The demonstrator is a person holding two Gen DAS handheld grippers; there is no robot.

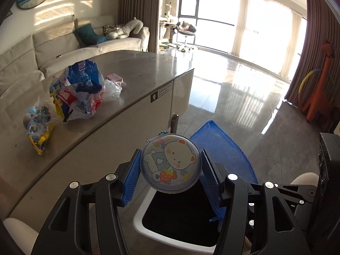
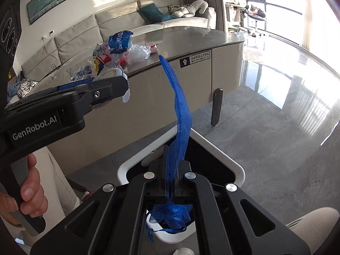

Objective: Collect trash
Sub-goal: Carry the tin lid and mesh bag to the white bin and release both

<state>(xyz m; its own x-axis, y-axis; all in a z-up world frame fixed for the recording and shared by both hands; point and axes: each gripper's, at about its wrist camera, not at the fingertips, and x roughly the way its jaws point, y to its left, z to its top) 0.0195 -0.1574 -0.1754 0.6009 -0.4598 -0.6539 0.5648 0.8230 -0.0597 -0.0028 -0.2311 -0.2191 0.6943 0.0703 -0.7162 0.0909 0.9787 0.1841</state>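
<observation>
My left gripper [image 1: 171,167], jaws partly open, clamps a round grey pouch printed with a cartoon bear [image 1: 171,163] by its edges, directly over the white bin with a black liner [image 1: 148,218], probably to drop it. My right gripper [image 2: 170,167] is pinched tight on a limp blue mesh bag [image 2: 180,106] above the same bin. Crumpled wrappers [image 1: 78,89] wait on the grey counter [image 1: 148,68].

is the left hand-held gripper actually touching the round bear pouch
Touching. The left wrist view shows the left hand-held gripper with both blue pads pressed against the sides of the round bear pouch, holding it above the white bin.
</observation>
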